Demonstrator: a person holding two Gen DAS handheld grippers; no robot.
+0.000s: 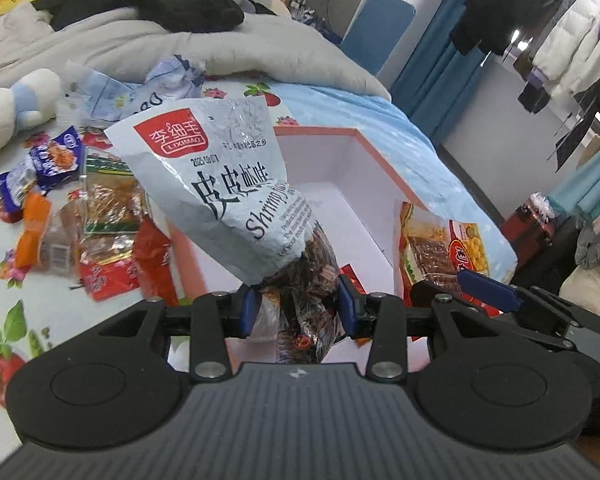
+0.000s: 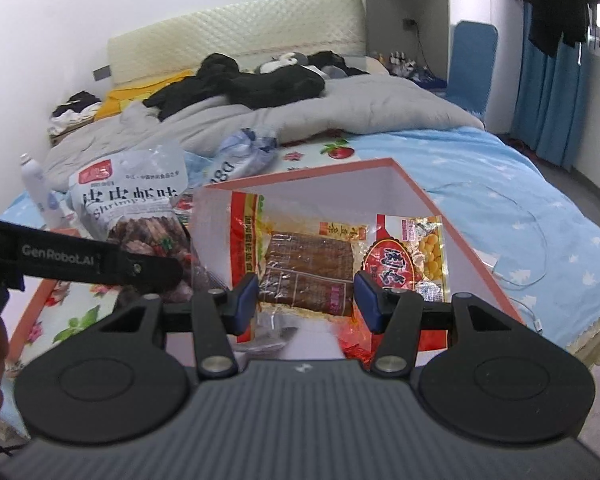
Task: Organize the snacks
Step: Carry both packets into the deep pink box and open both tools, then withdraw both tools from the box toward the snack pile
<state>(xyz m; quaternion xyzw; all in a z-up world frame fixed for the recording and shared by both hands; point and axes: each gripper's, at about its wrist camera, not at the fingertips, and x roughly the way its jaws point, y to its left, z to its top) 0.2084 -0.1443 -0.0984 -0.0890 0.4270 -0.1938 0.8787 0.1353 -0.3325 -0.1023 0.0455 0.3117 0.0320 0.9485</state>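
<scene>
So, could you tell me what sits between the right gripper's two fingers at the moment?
In the right wrist view, the right gripper has a clear packet of brown dried tofu between its fingers, over the pink-rimmed box.

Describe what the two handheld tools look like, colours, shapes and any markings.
Both match: the left tool and right tool have a ribbed dark grey body, two round black discs, black linkage bars with silver rivets, and blue finger pads. The left one's side reads GenRobot.AI in the right wrist view. No cables visible.

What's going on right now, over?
Left gripper shut on shrimp bag, above box. Right gripper holding tofu pack in box. Nothing blocking.
</scene>
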